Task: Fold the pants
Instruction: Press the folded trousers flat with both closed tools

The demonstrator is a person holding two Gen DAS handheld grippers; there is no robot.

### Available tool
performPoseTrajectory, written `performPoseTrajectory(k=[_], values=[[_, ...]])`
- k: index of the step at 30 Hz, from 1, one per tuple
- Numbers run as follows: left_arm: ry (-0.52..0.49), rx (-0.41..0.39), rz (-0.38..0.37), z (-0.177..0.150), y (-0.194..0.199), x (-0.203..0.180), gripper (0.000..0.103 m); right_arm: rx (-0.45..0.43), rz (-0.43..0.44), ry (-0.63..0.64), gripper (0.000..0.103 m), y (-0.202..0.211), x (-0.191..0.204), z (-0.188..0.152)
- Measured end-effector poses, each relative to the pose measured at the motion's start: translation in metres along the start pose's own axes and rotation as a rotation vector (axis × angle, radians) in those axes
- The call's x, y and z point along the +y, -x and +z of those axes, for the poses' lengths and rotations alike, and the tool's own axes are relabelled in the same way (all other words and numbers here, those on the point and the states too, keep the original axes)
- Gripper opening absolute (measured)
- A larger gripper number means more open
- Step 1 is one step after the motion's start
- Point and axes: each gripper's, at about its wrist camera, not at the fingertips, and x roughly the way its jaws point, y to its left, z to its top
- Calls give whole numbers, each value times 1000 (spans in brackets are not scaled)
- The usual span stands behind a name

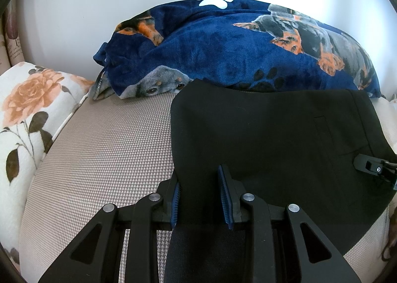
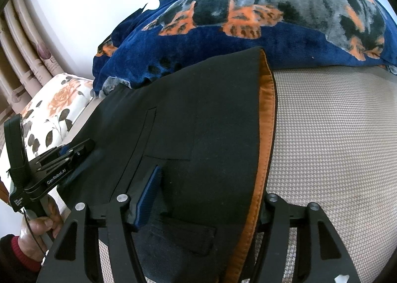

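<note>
On the near half of the mattress (image 1: 104,159) we have the black pants (image 1: 260,129), folded, running across the bed, far edge touching the blue dog-print blanket (image 1: 223,54). We read the orange-lined waistband (image 2: 265,134) as the right-hand end; the fold edge is on the left, toward the floral pillow (image 1: 29,109).

Left gripper (image 1: 202,198) — jaws narrow, straddling the near left edge of the fabric; whether the pads actually pinch it we can't tell. Right gripper (image 2: 201,203) — jaws wide apart, over the waistband end, cloth between them but not clamped.

Both come in from the near edge, each already at its own end, so the next fold likely runs along that left-right axis.
</note>
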Motion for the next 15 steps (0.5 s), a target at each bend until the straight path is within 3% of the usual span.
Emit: performPoseTrajectory(k=[15], values=[[-1,-2,6,0,0,1,31,3,-1,6,60,0,0,1]])
